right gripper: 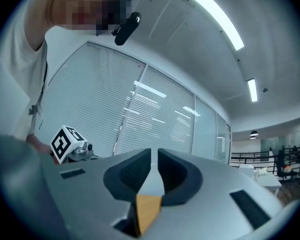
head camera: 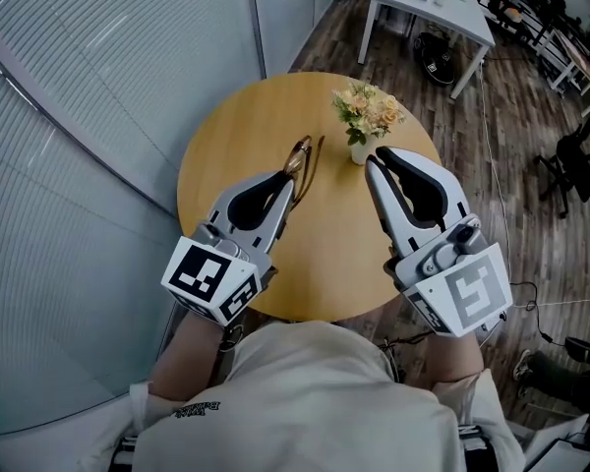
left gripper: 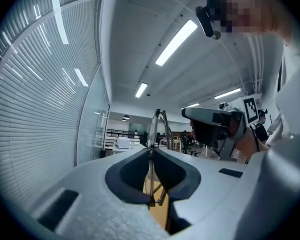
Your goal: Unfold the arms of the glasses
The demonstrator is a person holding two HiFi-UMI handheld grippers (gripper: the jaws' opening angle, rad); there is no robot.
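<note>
The thin brown-framed glasses [head camera: 302, 158] are held up over the round wooden table [head camera: 246, 136]. My left gripper [head camera: 291, 177] is shut on them. In the left gripper view the glasses [left gripper: 157, 128] stand edge-on, rising from between the closed jaws of the left gripper [left gripper: 151, 154], with a thin arm slanting down below the pads. My right gripper [head camera: 372, 163] hovers a hand's width to the right of the glasses, by the vase. In its own view the right gripper [right gripper: 154, 165] has its jaws together with nothing between them. It also shows in the left gripper view as the right gripper [left gripper: 206, 118], apart from the glasses.
A small white vase of pale flowers [head camera: 366, 118] stands on the table just beyond the right gripper's tip. Window blinds [head camera: 88, 87] run along the left. A white desk [head camera: 428, 3] and a dark chair [head camera: 570, 165] stand on the wooden floor farther off.
</note>
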